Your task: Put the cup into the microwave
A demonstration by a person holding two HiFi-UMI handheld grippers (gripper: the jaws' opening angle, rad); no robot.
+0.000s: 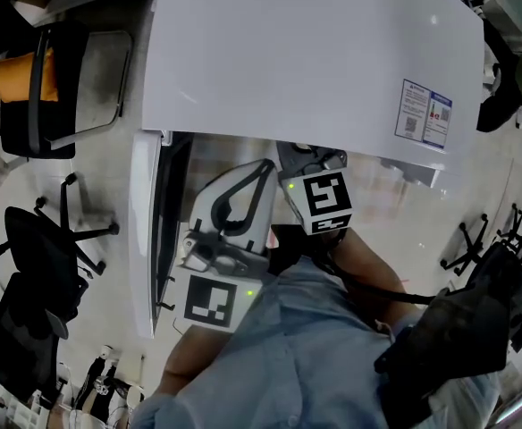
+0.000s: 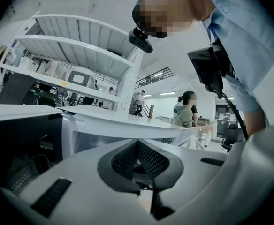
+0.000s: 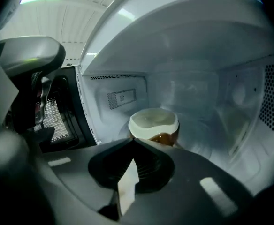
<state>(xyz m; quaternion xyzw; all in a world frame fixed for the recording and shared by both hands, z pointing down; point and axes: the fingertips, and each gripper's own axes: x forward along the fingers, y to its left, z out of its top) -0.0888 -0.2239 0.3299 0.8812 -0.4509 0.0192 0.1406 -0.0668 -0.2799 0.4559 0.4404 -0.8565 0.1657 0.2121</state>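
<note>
The cup, brown with a pale rim, stands upright inside the white microwave, apart from any jaw. My dark right gripper is just in front of it at the oven's mouth, shut and empty. From the head view I see the microwave's white top, with its door swung open to the left. There the right gripper reaches under the top's front edge. My white left gripper is beside it, shut with nothing in it. In its own view the left gripper faces out into the room.
Black office chairs stand on the floor left of the microwave, and another to the right. A label is stuck on the oven's top. In the left gripper view, white shelves and a distant person show.
</note>
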